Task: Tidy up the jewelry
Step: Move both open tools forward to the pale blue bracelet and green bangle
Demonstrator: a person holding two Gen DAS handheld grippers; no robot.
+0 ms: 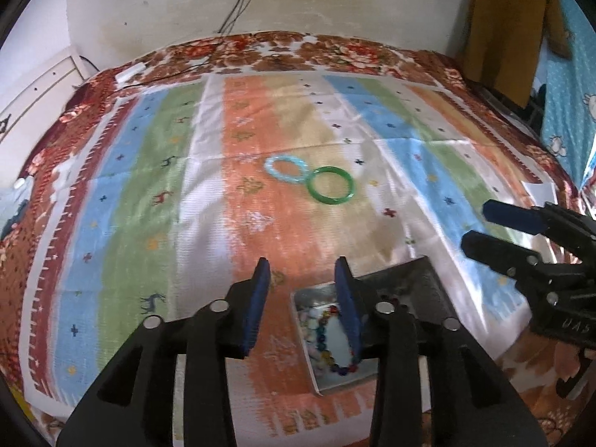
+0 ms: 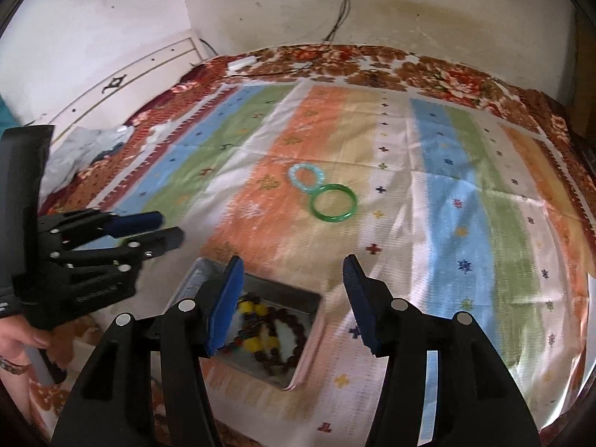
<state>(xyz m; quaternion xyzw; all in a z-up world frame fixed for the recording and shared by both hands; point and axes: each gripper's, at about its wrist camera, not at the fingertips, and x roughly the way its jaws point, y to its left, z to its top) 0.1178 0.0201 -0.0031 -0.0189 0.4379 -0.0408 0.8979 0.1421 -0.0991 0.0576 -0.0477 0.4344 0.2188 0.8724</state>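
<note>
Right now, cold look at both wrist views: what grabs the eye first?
The green bangle and pale blue bracelet lie touching, out on the striped cloth mid-bed. Nearer, a shallow metal tray holds beaded bracelets. The left gripper and right gripper both stand open with nothing between their pads.

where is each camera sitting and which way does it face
Left wrist: sits on the left gripper, facing forward and down over the striped cloth; shows its own fingers and the right gripper.
Right wrist: sits on the right gripper, same slant; shows its own fingers, the left gripper and a hand.
Shared: green bangle, pale blue bead bracelet, open metal tin of bead bracelets.
</note>
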